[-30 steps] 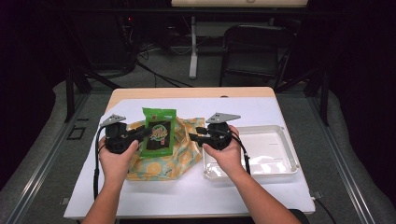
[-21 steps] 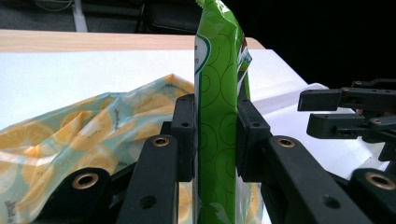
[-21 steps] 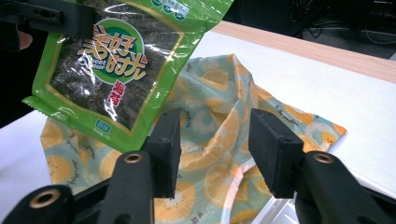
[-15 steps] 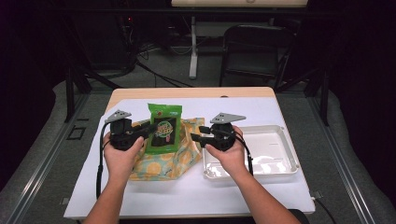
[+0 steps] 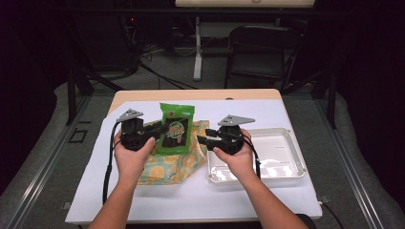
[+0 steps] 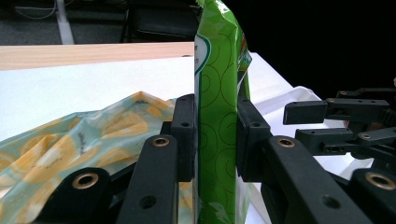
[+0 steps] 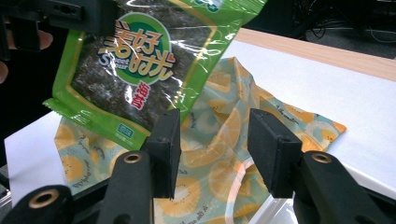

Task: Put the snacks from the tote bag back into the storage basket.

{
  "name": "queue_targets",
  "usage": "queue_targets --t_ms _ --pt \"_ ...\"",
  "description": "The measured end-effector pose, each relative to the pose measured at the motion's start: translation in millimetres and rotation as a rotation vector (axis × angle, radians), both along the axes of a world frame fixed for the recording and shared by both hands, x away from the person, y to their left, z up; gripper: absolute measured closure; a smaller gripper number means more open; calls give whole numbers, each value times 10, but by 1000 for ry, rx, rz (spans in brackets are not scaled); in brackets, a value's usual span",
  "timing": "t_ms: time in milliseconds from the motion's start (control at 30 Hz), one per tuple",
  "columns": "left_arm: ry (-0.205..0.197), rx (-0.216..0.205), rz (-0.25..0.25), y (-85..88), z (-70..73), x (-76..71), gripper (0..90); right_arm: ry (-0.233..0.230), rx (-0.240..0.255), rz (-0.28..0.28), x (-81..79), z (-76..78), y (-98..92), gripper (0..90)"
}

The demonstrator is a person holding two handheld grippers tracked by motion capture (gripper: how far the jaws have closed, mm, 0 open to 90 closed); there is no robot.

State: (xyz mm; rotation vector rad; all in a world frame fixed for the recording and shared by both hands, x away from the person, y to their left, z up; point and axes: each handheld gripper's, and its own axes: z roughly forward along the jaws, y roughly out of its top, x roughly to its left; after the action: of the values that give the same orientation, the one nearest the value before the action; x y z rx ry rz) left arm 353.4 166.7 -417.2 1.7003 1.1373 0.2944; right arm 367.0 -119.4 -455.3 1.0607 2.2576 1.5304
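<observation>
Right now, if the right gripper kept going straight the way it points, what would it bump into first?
Probably the fruit-print cloth, straight ahead between the right gripper's open jaws; the green snack packet hangs just off to one side, though depth is hard to judge.

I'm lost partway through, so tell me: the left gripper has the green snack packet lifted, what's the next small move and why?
Probably carry the green snack packet rightward toward the white tray. The left gripper clamps it upright above the fruit-print bag, clear of it, while the right gripper stands open with nothing between its pads, so no handover seems needed.
</observation>
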Motion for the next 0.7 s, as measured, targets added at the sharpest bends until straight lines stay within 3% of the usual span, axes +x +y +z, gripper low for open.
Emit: queue_targets --t_ms 433,700 --pt "-5 -5 -51 -203 -12 57 733 13 44 5 -15 22 -92 568" --pt "-4 -12 -94 -355 -43 76 733 60 97 -22 23 -14 -209 547"
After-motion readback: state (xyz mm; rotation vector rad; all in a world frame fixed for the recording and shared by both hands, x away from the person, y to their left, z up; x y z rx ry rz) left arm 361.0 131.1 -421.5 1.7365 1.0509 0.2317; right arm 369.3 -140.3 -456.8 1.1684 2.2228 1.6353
